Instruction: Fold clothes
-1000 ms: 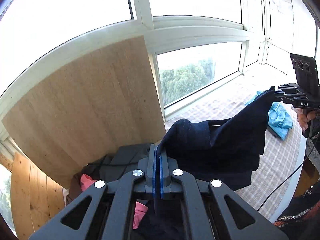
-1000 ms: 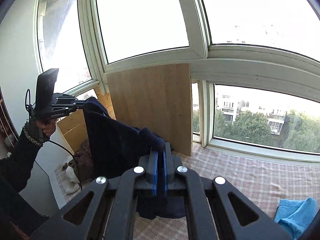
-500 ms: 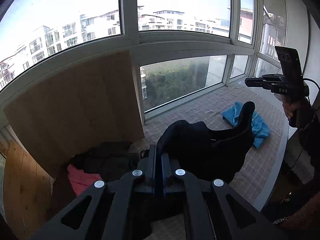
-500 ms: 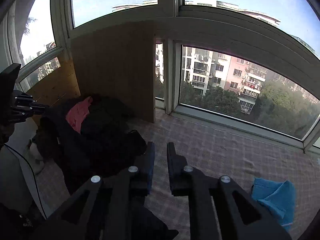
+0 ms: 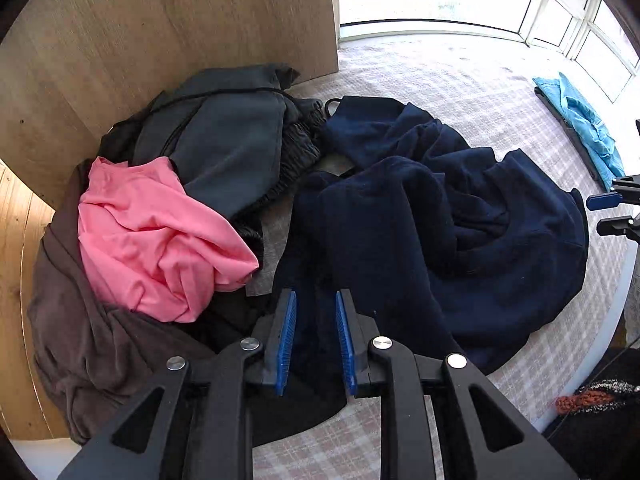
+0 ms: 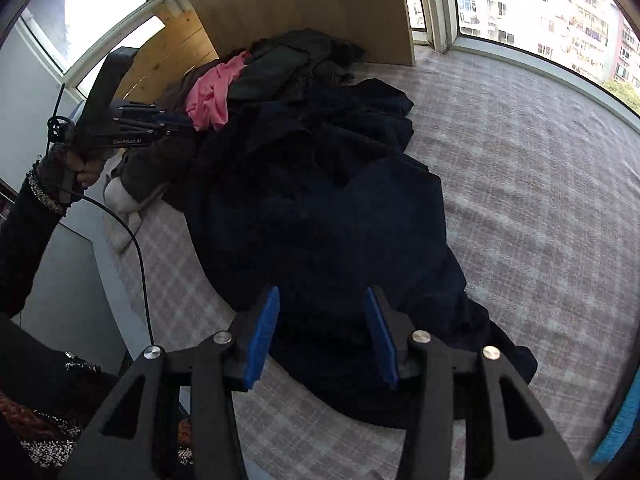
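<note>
A dark navy garment [image 5: 440, 220] lies crumpled on the plaid-covered surface [image 5: 460, 76]. My left gripper [image 5: 316, 300] points steeply down over its near edge. Its jaws are opening; navy cloth lies under the gap and the blue pads [image 5: 286, 336] do not press it. My right gripper [image 6: 320, 296] hovers over the same navy garment [image 6: 320, 208], jaws opening wider, with nothing pinched. The right gripper [image 5: 612, 210] also shows at the right edge of the left wrist view. In the right wrist view the left gripper [image 6: 172, 124] sits by the clothes pile, held by a hand [image 6: 88, 168].
A pile by the wooden board [image 5: 160, 20] holds a pink garment [image 5: 160, 232], a grey garment [image 5: 232, 140] and a brown garment [image 5: 80, 320]. A light blue garment [image 5: 580, 128] lies far right near the windows. The surface's edge [image 6: 120, 264] runs along the near side.
Both grippers came down from high up to just above the surface. Both let go of the navy garment, which dropped into a crumpled heap. Both pairs of jaws went from shut to apart.
</note>
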